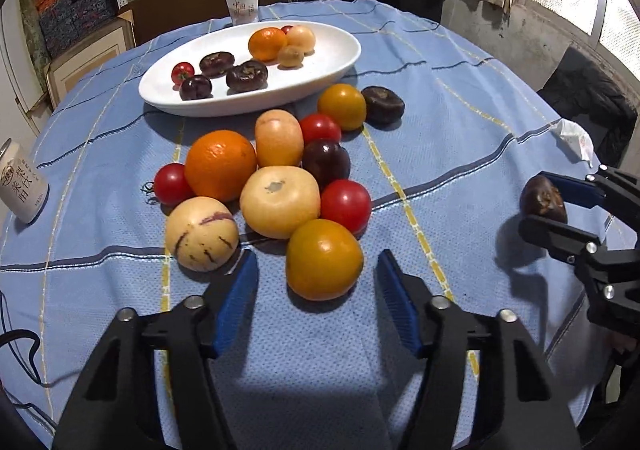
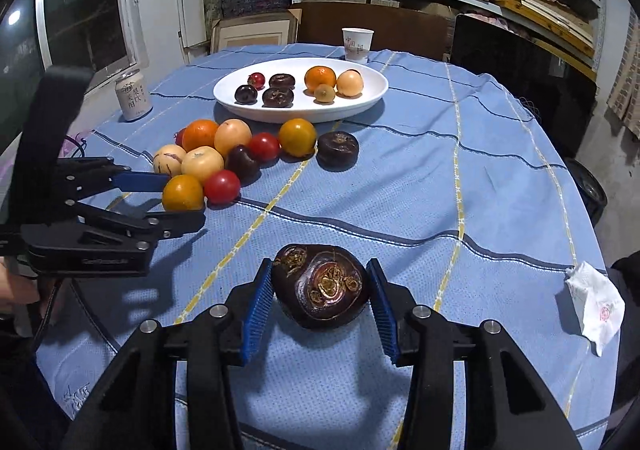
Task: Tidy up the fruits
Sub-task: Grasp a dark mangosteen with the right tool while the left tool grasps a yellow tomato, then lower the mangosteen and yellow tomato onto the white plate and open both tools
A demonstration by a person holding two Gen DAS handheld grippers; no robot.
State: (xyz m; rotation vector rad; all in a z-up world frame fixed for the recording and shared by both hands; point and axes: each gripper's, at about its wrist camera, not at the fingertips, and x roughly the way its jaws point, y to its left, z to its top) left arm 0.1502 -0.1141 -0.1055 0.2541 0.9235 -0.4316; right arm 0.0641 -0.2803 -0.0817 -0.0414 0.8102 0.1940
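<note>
The right tool (image 2: 320,290) holds a dark purple-brown, flattened round fruit with a rough scarred top (image 2: 323,286). Its two blue ribbed pads press on the fruit's left and right sides, and the jaws stand rather narrow. In the left wrist view this fruit appears at 3 o'clock, lifted a little above the blue checked cloth of the bench (image 2: 480,177), with its shadow under it.

The relation that matters for the coming move: from the right tool, the white oval ceramic dish (image 2: 372,99) lies at 12 o'clock, far across the bench and well apart. Its long axis runs from 9 to 3 o'clock. Three dark fruits of a similar kind and one small red one lie in its left half, and the orange and pale ones in its right half. I judge that the held fruit belongs in the left half, so the way goes toward 11 o'clock, passing right of the loose pile.

The left tool (image 1: 316,270) is half wide and holds nothing. A round yellow-orange fruit (image 1: 324,258) sits between its two blue pads, at 12 o'clock, with a gap on each side. This fruit is the nearest one of the pile, and it touches a red tomato (image 1: 346,205) behind it. The left hand is clearly the nearer one to the pile; the right is already loaded.
</note>
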